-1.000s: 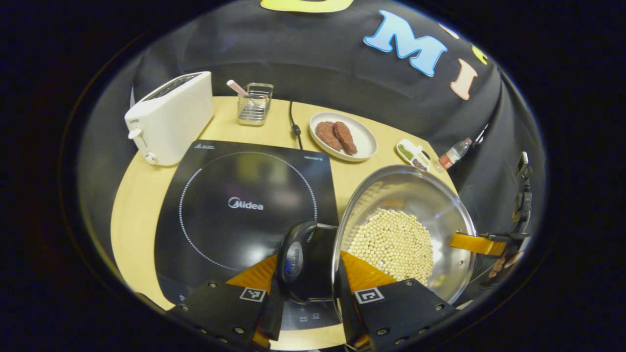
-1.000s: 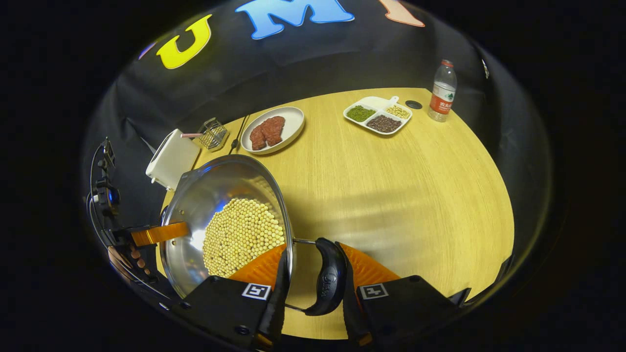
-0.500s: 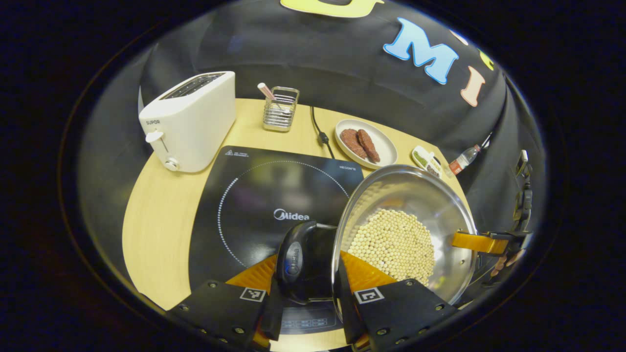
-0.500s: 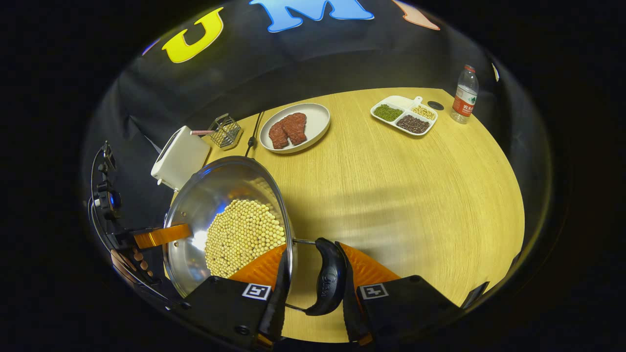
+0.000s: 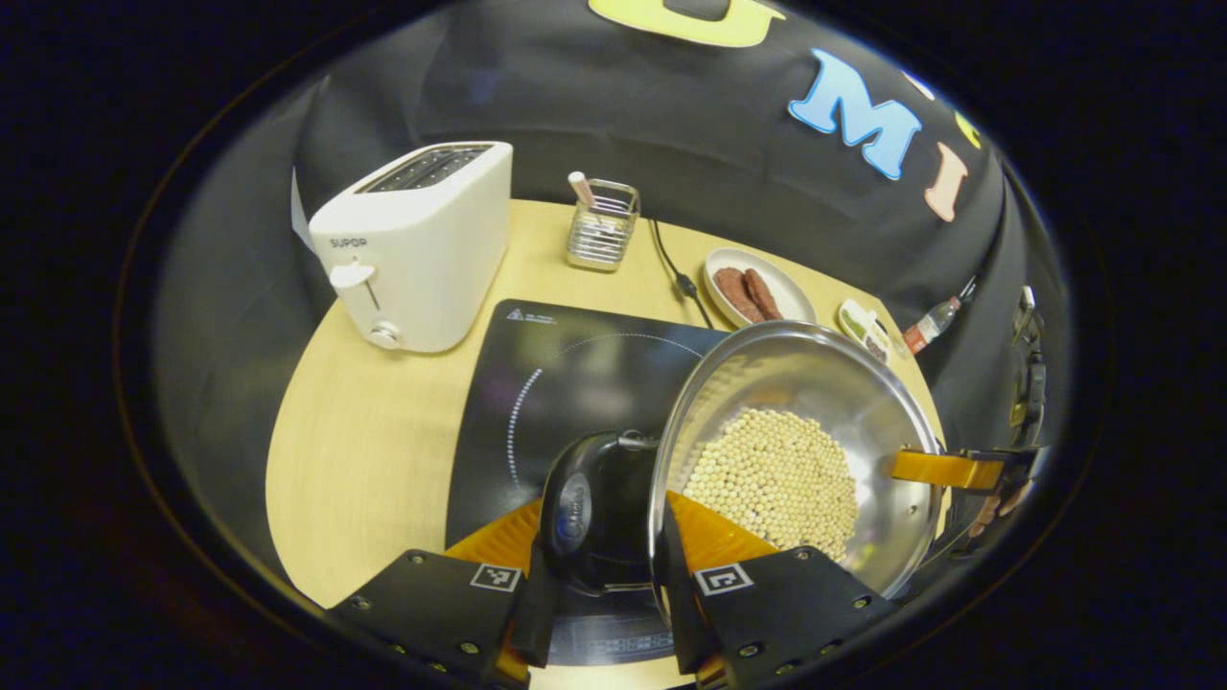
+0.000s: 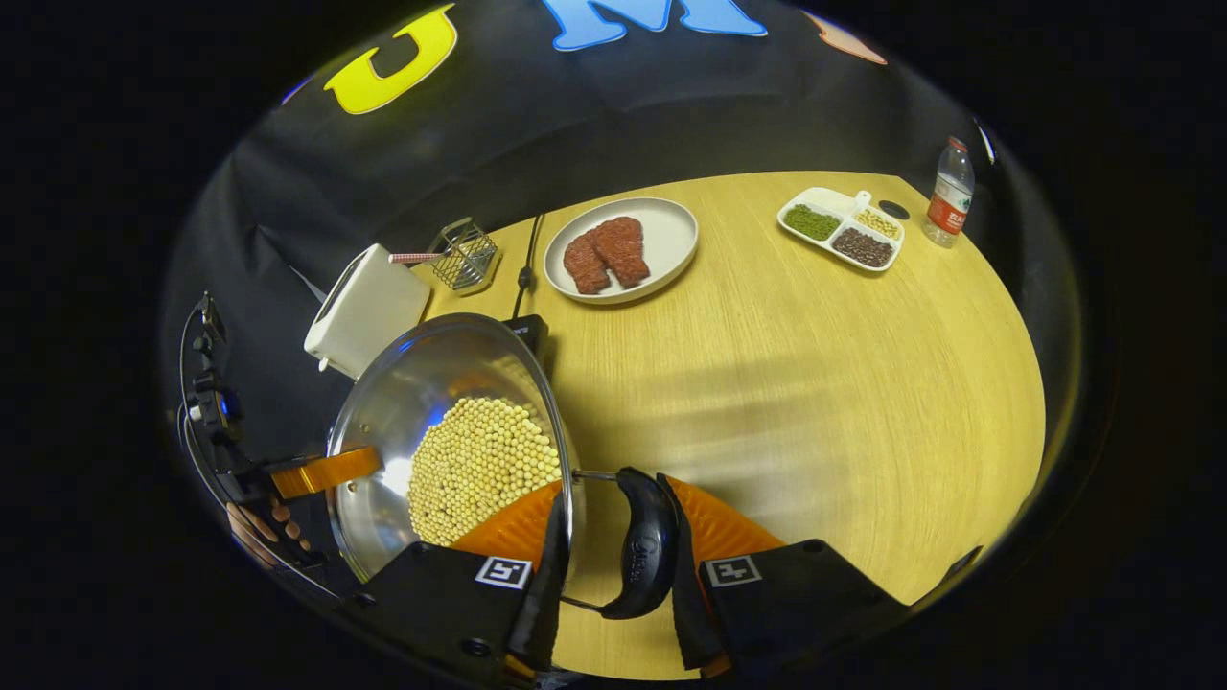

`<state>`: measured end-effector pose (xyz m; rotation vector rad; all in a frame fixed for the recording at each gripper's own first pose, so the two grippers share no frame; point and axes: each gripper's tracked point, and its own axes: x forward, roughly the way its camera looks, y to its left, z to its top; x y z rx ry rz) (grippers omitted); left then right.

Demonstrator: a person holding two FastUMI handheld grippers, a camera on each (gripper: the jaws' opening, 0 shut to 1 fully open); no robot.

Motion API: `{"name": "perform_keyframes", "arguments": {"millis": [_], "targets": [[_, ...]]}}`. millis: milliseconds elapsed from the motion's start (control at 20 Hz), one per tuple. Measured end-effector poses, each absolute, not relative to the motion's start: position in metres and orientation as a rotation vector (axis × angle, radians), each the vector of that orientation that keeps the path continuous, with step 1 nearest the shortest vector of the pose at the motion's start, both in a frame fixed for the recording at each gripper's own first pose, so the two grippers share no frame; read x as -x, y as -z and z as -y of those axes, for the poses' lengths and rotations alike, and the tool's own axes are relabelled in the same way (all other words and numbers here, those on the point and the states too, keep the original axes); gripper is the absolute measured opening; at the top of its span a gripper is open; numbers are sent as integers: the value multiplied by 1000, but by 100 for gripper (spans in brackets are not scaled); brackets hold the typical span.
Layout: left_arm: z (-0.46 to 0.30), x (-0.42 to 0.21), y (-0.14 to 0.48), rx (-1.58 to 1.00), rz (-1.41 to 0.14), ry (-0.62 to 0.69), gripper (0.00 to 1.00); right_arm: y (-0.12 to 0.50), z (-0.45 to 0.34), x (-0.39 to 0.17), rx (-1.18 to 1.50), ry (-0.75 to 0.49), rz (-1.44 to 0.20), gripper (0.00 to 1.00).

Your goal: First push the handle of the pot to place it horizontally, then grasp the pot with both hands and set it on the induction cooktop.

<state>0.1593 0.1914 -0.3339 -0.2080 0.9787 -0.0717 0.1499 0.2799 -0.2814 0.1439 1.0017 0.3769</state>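
Now, pot: [image 5: 863,402] round, shiny steel, shallow bowl shape, held up between both grippers, hanging partly over the cooktop's right half; in the right gripper view it [image 6: 403,402] sits at 9 o'clock.
Contents: small pale round beans [image 5: 776,479] packed in a bumpy layer on the pot's bottom.
Left gripper: [image 5: 599,575] jaws clenched on the pot's glossy black, rounded side handle [image 5: 580,508] at 6 o'clock in the left gripper view.
Right gripper: [image 6: 609,585] jaws clenched on the opposite curved black handle [image 6: 644,546], with a thin wire bracket joining it to the pot rim.
Cooktop: [image 5: 566,369] flat, glossy black glass slab with a dotted ring, lying on the surface below the pot's left side.
Surface: [image 6: 815,383] pale wood grain, matte.
Toaster: [image 5: 417,249] boxy white plastic with rounded corners, at 10 o'clock of the cooktop.
Wire basket: [image 5: 601,225] small square metal rack at 12 o'clock, a stick standing in it.
Plate: [image 6: 623,249] white oval dish with two brown, rough patties.
Divided tray: [image 6: 842,230] white, three compartments of green, pale and dark grains.
Bottle: [image 6: 949,192] clear plastic, upright, just beside the tray at 1 o'clock.
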Motion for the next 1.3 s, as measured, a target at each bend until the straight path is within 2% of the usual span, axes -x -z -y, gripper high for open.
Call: {"name": "perform_keyframes", "arguments": {"millis": [50,200,300,350,450,650,700,950,1000,1200,1250,1300], "targets": [[-199,-161,334,209,-977,66,51,282,-287,-151,-147,-380,-1003,48],[-220,-165,333,201,-970,56,51,283,-308,-154,-161,-390,-1005,47],[-229,-170,334,193,-966,55,50,285,-318,-157,-176,-386,-1006,51],[-233,-173,336,188,-965,53,51,287,-322,-158,-188,-377,-1012,47],[-241,-177,340,175,-965,49,51,291,-328,-160,-202,-361,-1016,51],[-249,-189,346,167,-955,59,54,295,-338,-167,-213,-355,-1009,47],[-252,-191,346,162,-946,60,54,295,-341,-169,-218,-355,-1004,51],[-263,-201,344,144,-932,59,54,298,-354,-176,-254,-362,-1002,48],[-265,-204,344,141,-925,60,51,298,-356,-179,-261,-363,-997,48],[-268,-202,345,151,-917,56,54,298,-360,-183,-273,-371,-985,48],[-268,-202,346,152,-919,53,47,298,-360,-184,-275,-373,-987,52],[-268,-201,344,152,-918,50,52,298,-361,-184,-278,-375,-987,50]]}}
